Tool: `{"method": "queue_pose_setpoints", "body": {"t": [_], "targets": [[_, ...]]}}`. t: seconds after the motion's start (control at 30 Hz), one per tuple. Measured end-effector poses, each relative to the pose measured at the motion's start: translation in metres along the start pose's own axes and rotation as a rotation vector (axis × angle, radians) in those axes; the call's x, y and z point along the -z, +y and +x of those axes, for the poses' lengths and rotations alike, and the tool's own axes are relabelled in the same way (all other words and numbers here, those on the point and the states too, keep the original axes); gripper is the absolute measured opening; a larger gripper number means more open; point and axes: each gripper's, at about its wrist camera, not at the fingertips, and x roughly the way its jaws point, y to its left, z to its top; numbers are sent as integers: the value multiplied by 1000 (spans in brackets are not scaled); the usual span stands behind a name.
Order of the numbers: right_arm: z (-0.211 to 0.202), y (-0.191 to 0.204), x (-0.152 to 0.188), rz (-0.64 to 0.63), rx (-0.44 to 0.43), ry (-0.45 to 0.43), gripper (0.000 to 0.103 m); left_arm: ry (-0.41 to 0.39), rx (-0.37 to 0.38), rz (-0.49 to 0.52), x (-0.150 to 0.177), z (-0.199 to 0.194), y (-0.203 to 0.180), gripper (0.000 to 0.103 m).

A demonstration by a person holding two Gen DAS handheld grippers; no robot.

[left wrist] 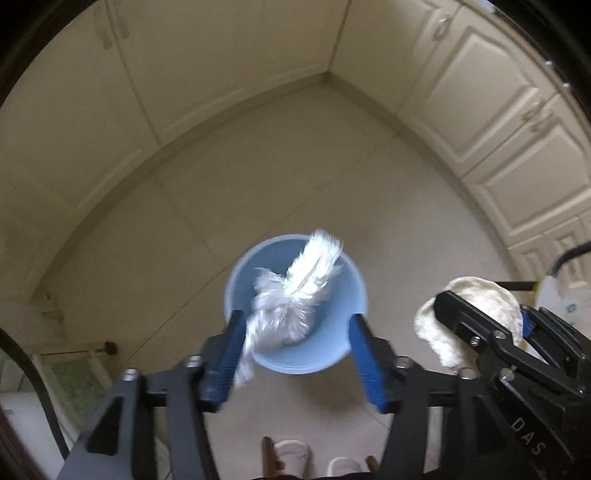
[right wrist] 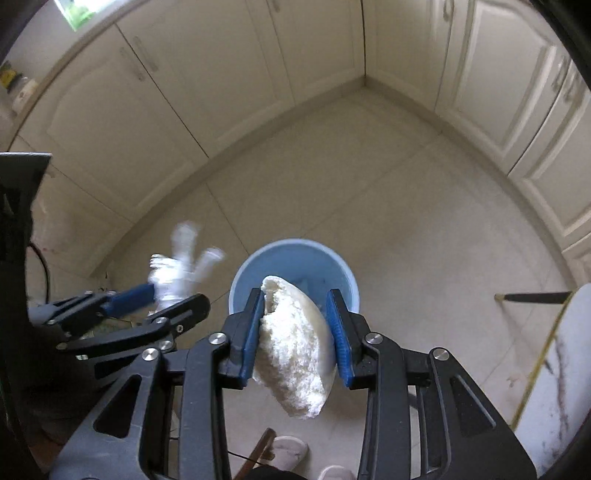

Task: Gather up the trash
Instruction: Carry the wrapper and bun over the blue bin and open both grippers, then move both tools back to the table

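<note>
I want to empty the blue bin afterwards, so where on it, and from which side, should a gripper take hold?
Grip the blue bin by its rim, coming straight down from above with one finger inside the wall and one outside. It stands upright on the floor with its mouth open upward, and its round body looks too wide for the jaws to span. The far rim is probably best, clear of the bread piece.

A floor of large pale tiles (right wrist: 388,206) is seen, crossed by thin grout lines. It is enclosed on 2 sides by cream cabinets (left wrist: 498,122) with panelled doors and metal handles, which are joined at an inner corner. A strip of bright window (right wrist: 75,11) is glimpsed at the upper left. Soft daylight is spread evenly.
</note>
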Motion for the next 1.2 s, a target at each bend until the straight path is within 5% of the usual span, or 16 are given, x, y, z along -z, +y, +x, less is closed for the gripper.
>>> {"method": "queue_pose_setpoints", "body": {"t": [0.33,0.67,0.97,1.13,1.2], "targets": [[37,-4,-3,40,-37,49,35,2,11,-48,-19,-12,49,61],[23,16,-3,2,-65,6,38,-84,-44,-53,-2,-61,-7,61],[-57,35,4,-35,14,-127,59,-220,-21,-77,43,-138,-23,62],[-122,47,7,-39,85,-245,75,-365,-12,-60,81,-213,-35,62],[-154,49,13,-33,114,-302,89,-440,-7,-47,99,-247,-49,62]]}}
